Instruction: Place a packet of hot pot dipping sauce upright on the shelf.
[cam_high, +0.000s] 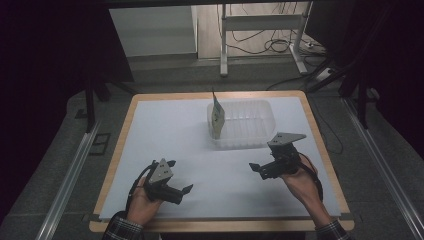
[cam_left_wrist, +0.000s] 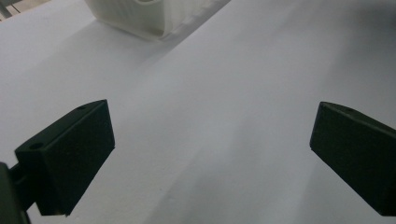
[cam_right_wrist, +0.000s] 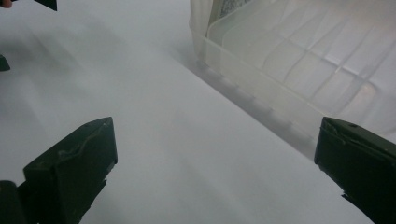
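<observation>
Near the clear ribbed plastic tub (cam_high: 243, 123) I am holding both tools low over the white sheet that covers the worktop (cam_high: 165, 140). A small green-and-white packet (cam_high: 217, 116) is standing upright inside the tub, leaning against its left wall. My right gripper (cam_high: 258, 169) is hovering just in front of the tub's near right corner, its fingers (cam_right_wrist: 70, 168) spread wide with nothing between them. My left gripper (cam_high: 180, 176) is sitting well to the front-left of the tub, also with its fingers (cam_left_wrist: 65, 156) spread wide and holding nothing.

I am judging the main risk to be the tub itself. It looks light and is resting loose on a smooth sheet, so if I am coming in from the front with the right gripper and clipping the near rim (cam_right_wrist: 261, 105), the tub is likely to slide away or tip, and the packet may fall flat. The packet also looks thin and floppy; pinching it near its top edge with wide fingers could crumple it or let it slip out. Reaching across from the left side could knock the tub's left wall.
</observation>
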